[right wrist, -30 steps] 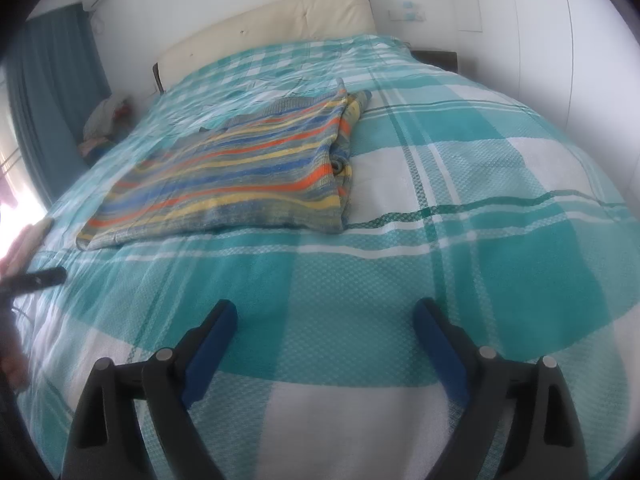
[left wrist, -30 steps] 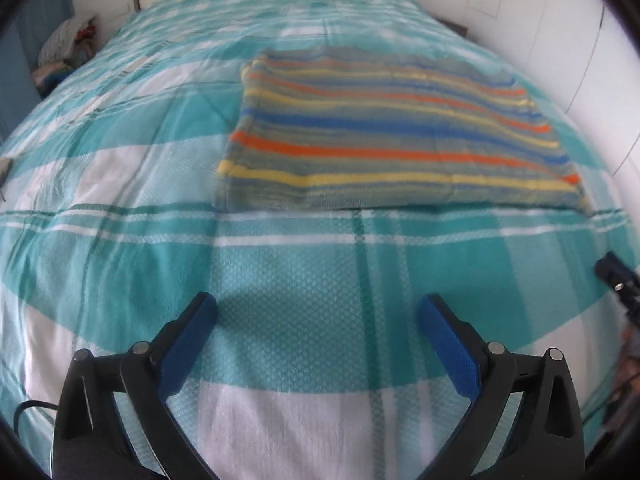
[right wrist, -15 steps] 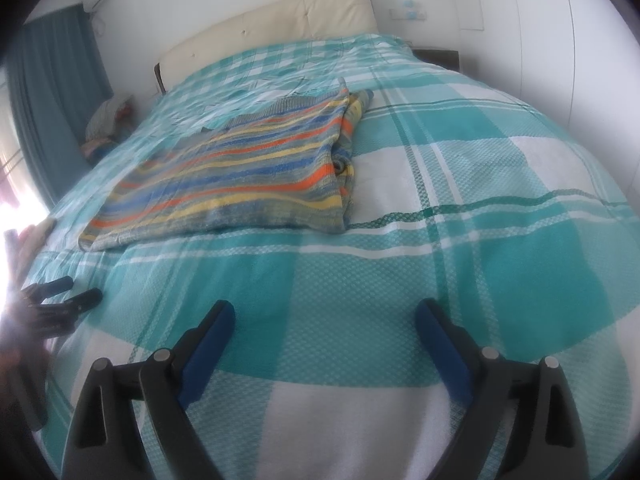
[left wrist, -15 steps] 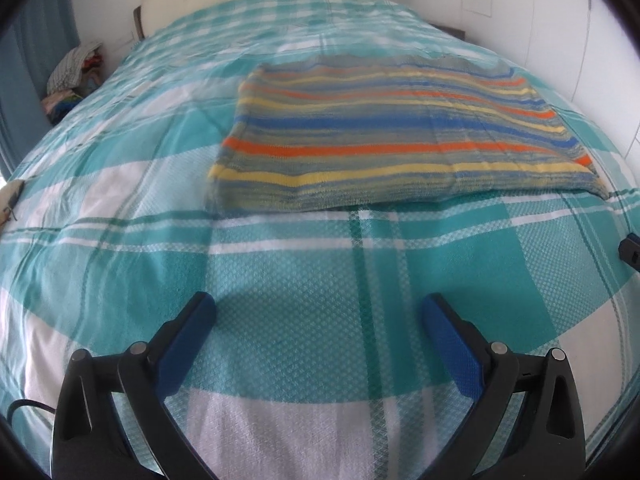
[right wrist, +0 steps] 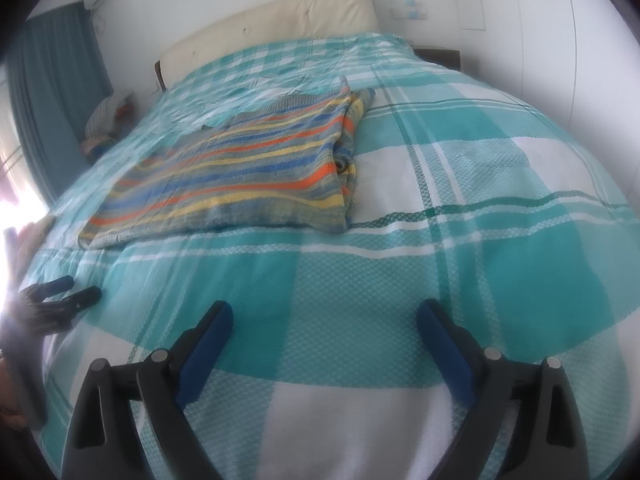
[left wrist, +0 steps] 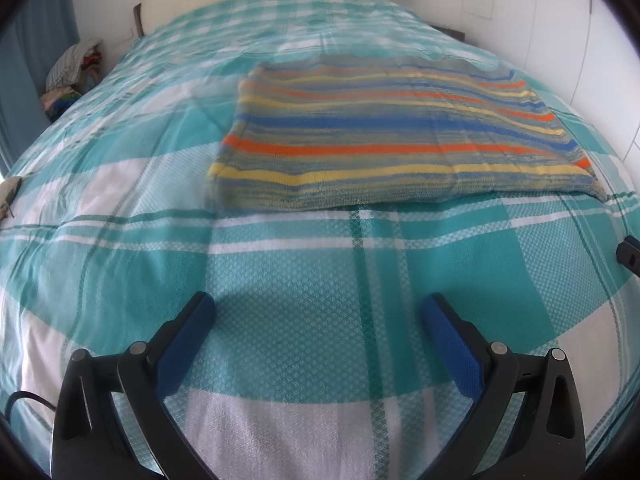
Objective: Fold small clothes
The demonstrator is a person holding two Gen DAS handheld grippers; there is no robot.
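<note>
1. A striped knit garment (left wrist: pixel 396 140) lies flat on a bed, in the upper middle of the left wrist frame. Its bands run orange, blue, yellow and grey-green across the frame.

2. In the right wrist view the same striped knit garment (right wrist: pixel 236 176) sits in the left centre of the frame. Its right edge shows doubled layers, so it looks folded over there.

3. The bed is covered by a teal and white checked bedspread (left wrist: pixel 280 280), which fills most of both frames. A cream headboard (right wrist: pixel 272 28) stands at the top of the right wrist frame, against a white wall.

4. The left gripper (left wrist: pixel 318 312) is at the bottom of its own frame, over bare bedspread, well short of the garment's near hem. Its jaws stand wide apart, with nothing between the blue pads (left wrist: pixel 188 344).

5. The right gripper (right wrist: pixel 325 316) is at the bottom of its own frame, also over bare bedspread and apart from the garment. Its jaws are likewise spread wide and hold nothing.

6. The left gripper's dark tips also show at the left edge of the right wrist frame, low over the bedspread, partly washed out by glare.

7. A pile of clothes (left wrist: pixel 74 76) lies beside the bed at the upper left of the left wrist frame, next to a teal curtain (right wrist: pixel 56 100).
</note>
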